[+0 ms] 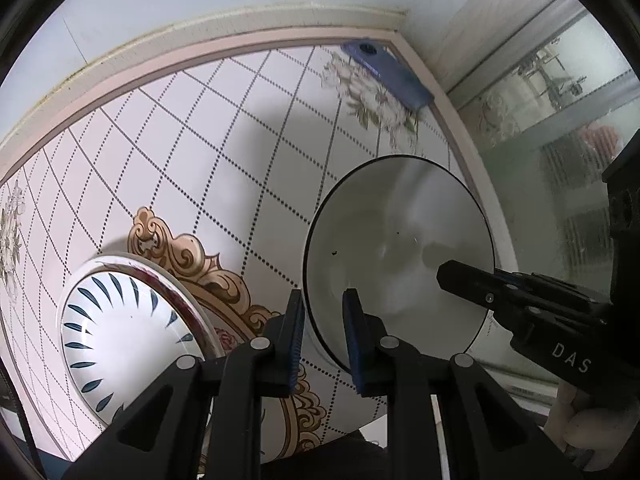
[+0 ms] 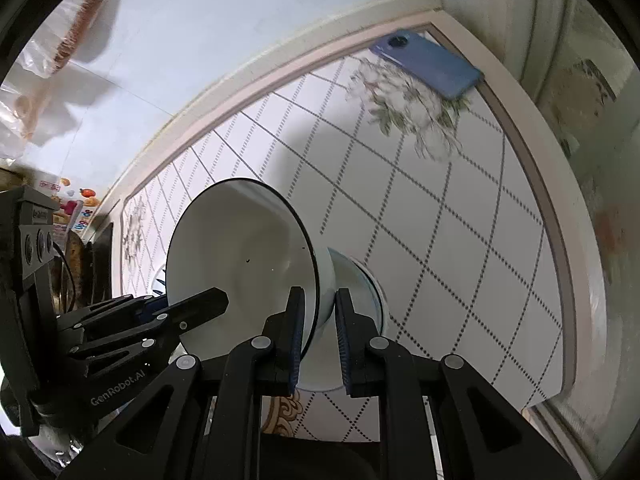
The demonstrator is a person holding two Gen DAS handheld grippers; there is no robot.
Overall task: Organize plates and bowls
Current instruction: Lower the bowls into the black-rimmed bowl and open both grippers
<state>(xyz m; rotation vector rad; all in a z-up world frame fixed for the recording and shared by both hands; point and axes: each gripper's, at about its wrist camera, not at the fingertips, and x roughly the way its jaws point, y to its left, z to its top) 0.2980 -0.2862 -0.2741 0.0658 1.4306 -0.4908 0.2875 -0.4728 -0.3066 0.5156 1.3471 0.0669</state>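
Observation:
A white bowl with a dark rim [image 1: 400,256] is held tilted above the patterned table. My left gripper [image 1: 324,332] is shut on its near rim, one finger inside and one outside. My right gripper [image 2: 318,332] is shut on the same bowl [image 2: 240,264] at the opposite rim, and it shows in the left wrist view [image 1: 520,300]. The left gripper shows in the right wrist view [image 2: 160,316]. A white plate with blue leaf marks [image 1: 128,336] lies on a red-rimmed plate at the left.
A blue phone [image 1: 386,74] lies at the table's far corner, also in the right wrist view [image 2: 428,66]. The table [image 2: 460,220] has a raised pale border against the wall. A glass door stands at the right.

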